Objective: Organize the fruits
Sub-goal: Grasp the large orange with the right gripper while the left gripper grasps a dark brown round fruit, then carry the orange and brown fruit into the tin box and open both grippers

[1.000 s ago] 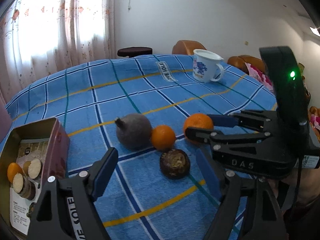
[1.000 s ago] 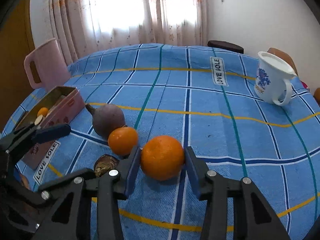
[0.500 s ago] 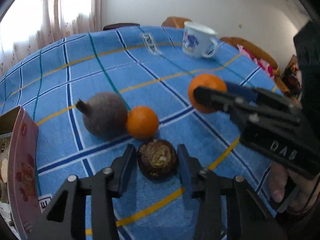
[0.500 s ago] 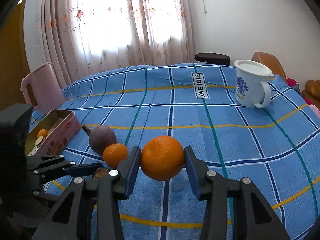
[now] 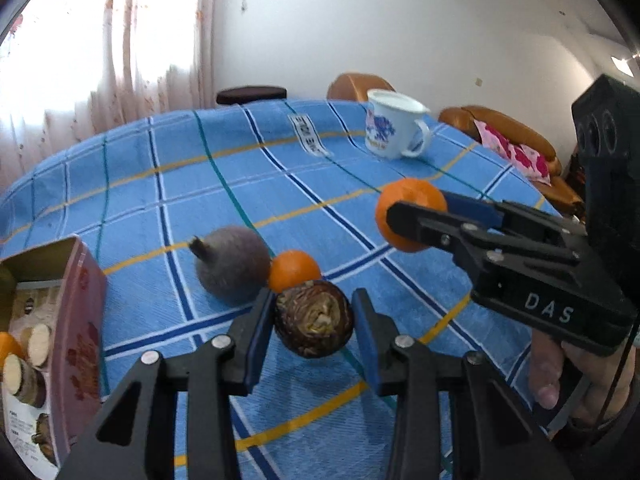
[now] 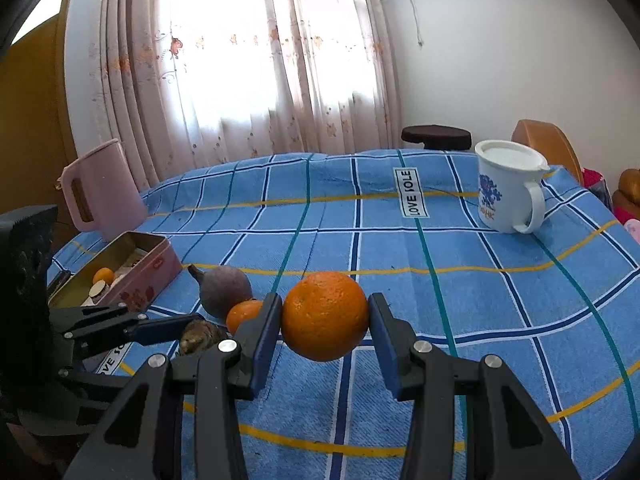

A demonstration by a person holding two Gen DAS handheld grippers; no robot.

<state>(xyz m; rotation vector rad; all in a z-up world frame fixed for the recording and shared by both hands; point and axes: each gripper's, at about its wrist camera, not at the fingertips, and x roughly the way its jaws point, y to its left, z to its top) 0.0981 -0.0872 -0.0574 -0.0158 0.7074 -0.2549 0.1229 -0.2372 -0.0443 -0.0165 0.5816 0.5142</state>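
My left gripper [image 5: 314, 322] is shut on a dark brown wrinkled fruit [image 5: 314, 322] and holds it above the blue checked cloth. My right gripper [image 6: 325, 317] is shut on a large orange [image 6: 325, 317], lifted off the table; the orange also shows in the left wrist view [image 5: 410, 208]. A small orange [image 5: 294, 270] and a grey-purple round fruit [image 5: 232, 266] lie side by side on the cloth. The pink tin box [image 6: 132, 276] at the left holds a small orange and sliced pieces.
A white mug with a blue print [image 6: 510, 190] stands at the far right of the table. A pink pitcher [image 6: 98, 190] stands at the far left behind the tin. Chairs and a dark stool [image 6: 436, 136] stand beyond the table edge.
My left gripper closed on the brown fruit and lifted it off the cloth. My right gripper rose further with the large orange.
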